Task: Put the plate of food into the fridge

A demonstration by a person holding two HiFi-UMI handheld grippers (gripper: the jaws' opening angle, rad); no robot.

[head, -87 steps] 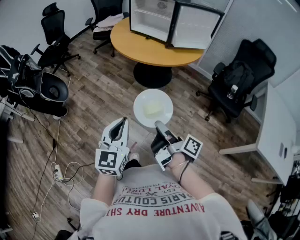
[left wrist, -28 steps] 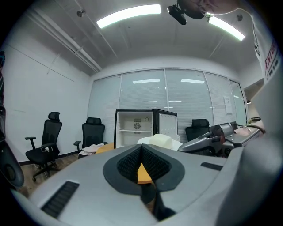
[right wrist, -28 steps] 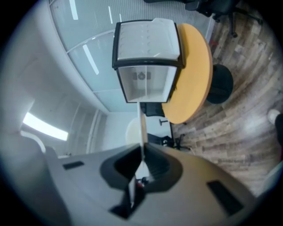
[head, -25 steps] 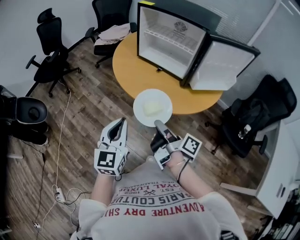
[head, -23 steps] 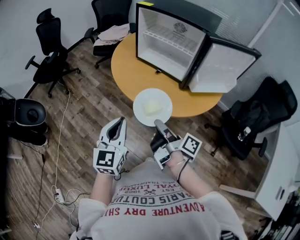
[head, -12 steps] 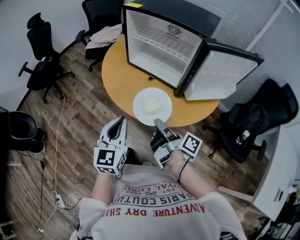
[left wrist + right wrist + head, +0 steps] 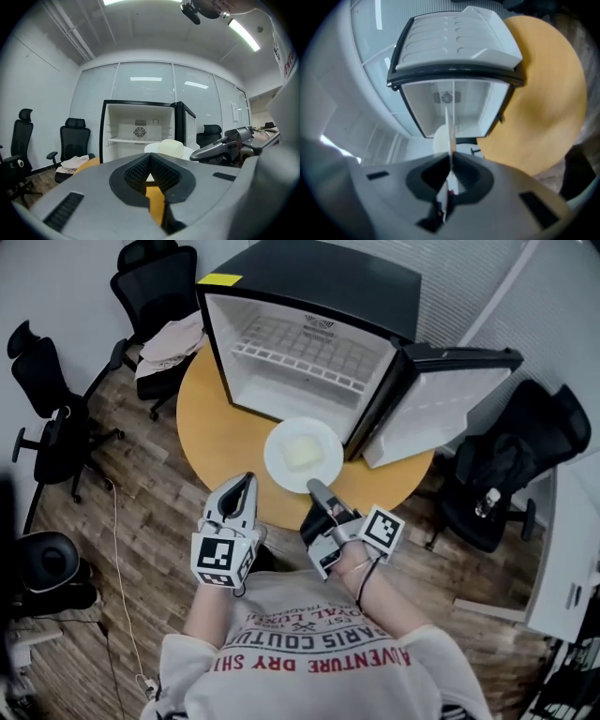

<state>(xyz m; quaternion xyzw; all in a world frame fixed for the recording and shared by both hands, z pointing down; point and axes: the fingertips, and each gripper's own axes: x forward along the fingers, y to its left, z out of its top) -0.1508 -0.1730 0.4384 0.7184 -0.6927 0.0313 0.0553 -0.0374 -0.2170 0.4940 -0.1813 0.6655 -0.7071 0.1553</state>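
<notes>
We're holding the round white plate [image 7: 279, 461] with its pale yellow block of food [image 7: 303, 454] out over the round orange wooden table [image 7: 217, 432], right in front of the black mini fridge [image 7: 319, 277]. Its white-lined door [image 7: 427, 418] is hanging open on the right. The right gripper [image 7: 317, 491] is pinching the plate's near rim, jaws nearly closed with only that thin edge between them. The left gripper [image 7: 242, 491] is closed on nothing and sitting beside it.

Since we're gripping at just 1 point, the far side is probably wanting to droop, so we're thinking wrist dead level and slow. From the head view the plate is lining up with the lower right corner of the opening, close to the hinge, so nudging left first seems smart. Then we're aiming under the white wire shelf [image 7: 298, 360], setting it flat on the fridge floor, and only then letting go. The free gripper propping the plate's far rim wouldn't hurt.
</notes>
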